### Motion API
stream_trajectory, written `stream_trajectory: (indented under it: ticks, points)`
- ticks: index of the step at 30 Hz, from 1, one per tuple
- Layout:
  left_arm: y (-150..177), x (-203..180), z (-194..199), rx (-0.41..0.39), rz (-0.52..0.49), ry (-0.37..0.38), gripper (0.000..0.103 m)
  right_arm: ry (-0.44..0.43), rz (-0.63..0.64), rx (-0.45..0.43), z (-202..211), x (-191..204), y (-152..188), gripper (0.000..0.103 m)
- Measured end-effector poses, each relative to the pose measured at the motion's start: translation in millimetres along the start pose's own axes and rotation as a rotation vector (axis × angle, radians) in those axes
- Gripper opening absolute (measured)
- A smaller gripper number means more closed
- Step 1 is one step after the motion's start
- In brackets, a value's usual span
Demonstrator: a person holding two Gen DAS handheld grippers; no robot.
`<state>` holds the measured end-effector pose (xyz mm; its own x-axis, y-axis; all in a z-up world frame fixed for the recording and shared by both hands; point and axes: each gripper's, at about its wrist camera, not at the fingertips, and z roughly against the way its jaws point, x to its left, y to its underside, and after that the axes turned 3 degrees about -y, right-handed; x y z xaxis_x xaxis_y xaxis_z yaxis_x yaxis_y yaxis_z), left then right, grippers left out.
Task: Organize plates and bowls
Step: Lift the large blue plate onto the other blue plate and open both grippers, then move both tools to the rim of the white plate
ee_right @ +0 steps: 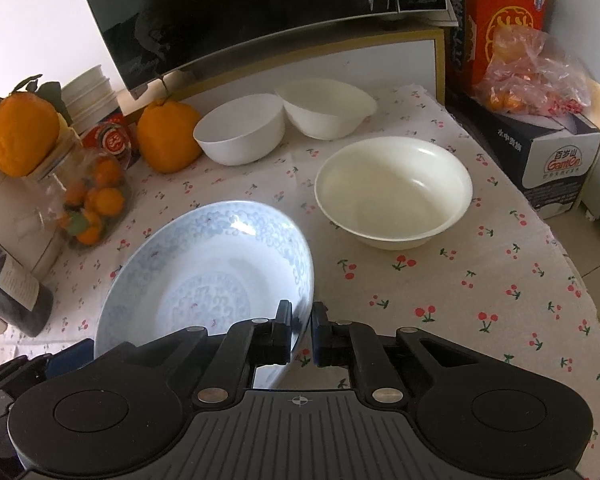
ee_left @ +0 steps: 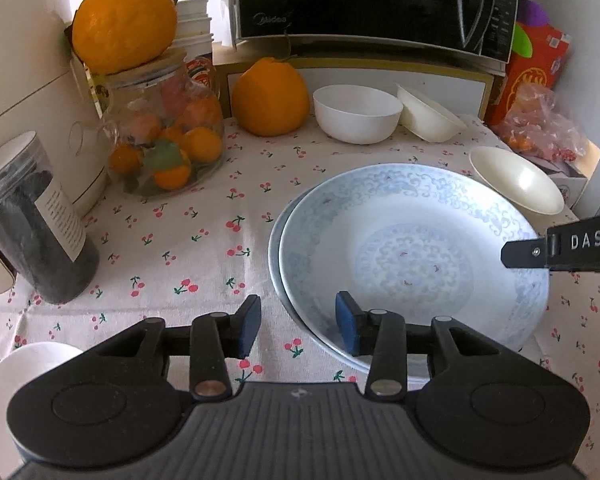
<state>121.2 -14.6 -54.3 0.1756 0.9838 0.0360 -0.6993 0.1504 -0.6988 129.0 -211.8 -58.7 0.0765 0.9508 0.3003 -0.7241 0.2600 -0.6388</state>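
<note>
Right gripper clenched on the near rim of the patterned plate.
The plate sat tilted on a second plate, on the cherry-print tabletop. Left gripper released, fingers straddling the plate's rim. Cream bowl lay just beyond; two white bowls touched near the microwave.

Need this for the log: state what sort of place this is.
Probably a home kitchen or dining corner: a microwave on a shelf, a cherry-print tablecloth carrying plates and bowls, and a jar of oranges.
</note>
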Motion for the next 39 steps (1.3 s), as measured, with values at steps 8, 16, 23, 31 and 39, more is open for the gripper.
stream_trajectory:
  ticks: [8, 16, 23, 31, 39]
  points:
    - [0.3, -2.1, 0.5, 0.0, -0.009, 0.011, 0.025, 0.009, 0.044, 0.003, -2.0, 3.8, 0.7, 0.012]
    - [0.7, -0.8, 0.0, 0.008, -0.004, 0.023, 0.025, 0.011, 0.065, 0.002, -2.3, 6.3, 1.5, 0.015]
    - [1.7, -2.6, 0.9, 0.009, -0.017, 0.008, 0.034, 0.002, 0.047, 0.012, -1.2, 3.0, 0.3, 0.023]
    - [0.0, 2.9, 3.6, 0.056, 0.001, 0.027, 0.063, -0.045, 0.034, -0.011, 12.1, 0.5, -3.9, 0.06]
    - [-2.6, 15.5, 18.6, 0.071, 0.003, 0.052, 0.09, -0.074, 0.049, -0.026, 26.7, 4.3, -3.6, 0.084]
